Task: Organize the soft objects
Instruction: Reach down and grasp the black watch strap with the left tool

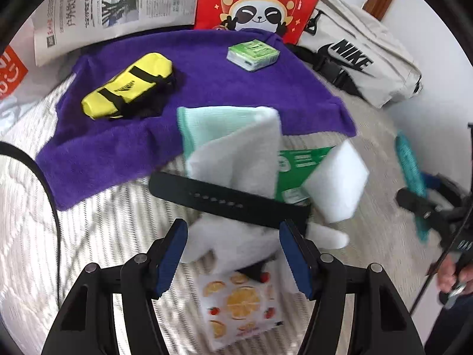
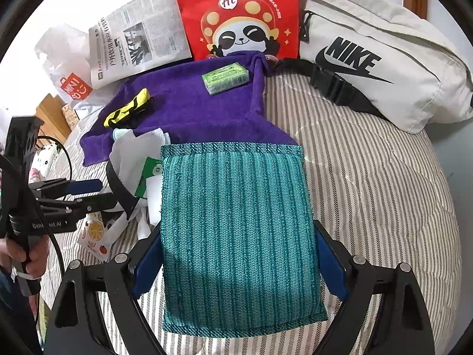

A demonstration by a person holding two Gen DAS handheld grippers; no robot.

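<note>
My right gripper (image 2: 239,254) is shut on a teal knitted sponge pad (image 2: 236,230) and holds it above the striped bed; the pad also shows edge-on in the left wrist view (image 1: 411,171). My left gripper (image 1: 233,254) is open above a pile: a white-and-mint cloth (image 1: 236,148), a black strap (image 1: 227,199), a white foam block (image 1: 337,177), a green packet (image 1: 298,165) and an orange-print pouch (image 1: 239,304). A purple towel (image 1: 207,88) carries a yellow pouch (image 1: 127,85) and a green tissue pack (image 1: 252,54).
A red panda bag (image 2: 236,14), a newspaper (image 2: 139,44) and a white Nike waist bag (image 2: 384,59) stand at the back. A white shopping bag (image 2: 65,71) lies at the far left. The striped bedcover (image 2: 369,192) spreads to the right.
</note>
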